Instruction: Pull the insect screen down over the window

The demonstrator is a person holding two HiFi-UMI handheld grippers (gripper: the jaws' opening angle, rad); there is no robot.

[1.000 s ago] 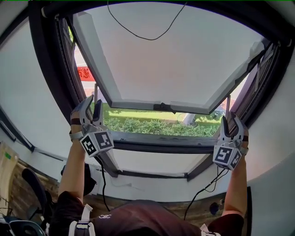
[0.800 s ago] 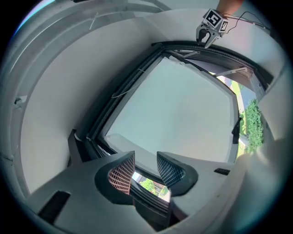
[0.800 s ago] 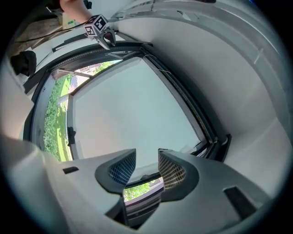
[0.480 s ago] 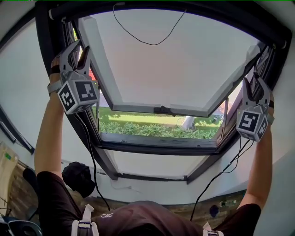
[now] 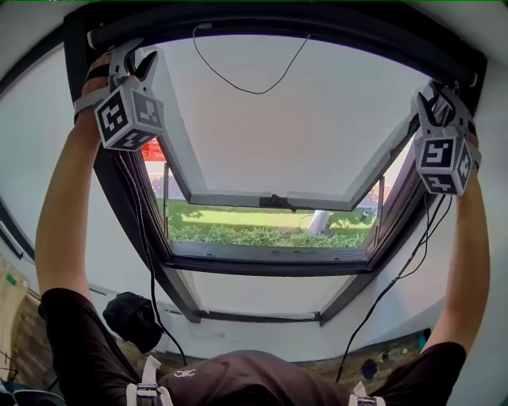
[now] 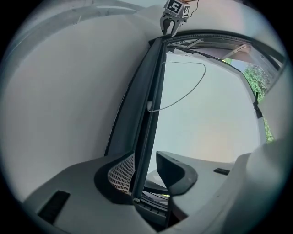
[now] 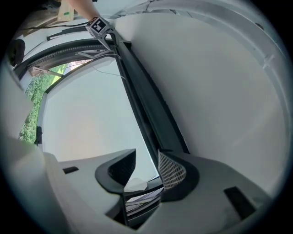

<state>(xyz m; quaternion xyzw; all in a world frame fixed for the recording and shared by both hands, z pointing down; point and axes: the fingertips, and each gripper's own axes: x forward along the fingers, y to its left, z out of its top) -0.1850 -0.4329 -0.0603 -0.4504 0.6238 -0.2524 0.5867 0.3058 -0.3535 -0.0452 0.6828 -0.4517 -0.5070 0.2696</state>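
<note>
head view: left tool [image 5: 133,59] and right tool [image 5: 441,99] are reaching the ends of the long dark insect screen bar [image 5: 278,22] atop the window [image 5: 317,135]. left gripper view: jaws, having just been closing slightly, are straddling it unclamped. right gripper view: jaws are gaping, its edge just beside one pad.

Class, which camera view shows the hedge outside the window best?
The head view: the hedge spans the gap under the open sash. In the left gripper view the hedge is an edge sliver; likewise the hedge in the right gripper view.
</note>
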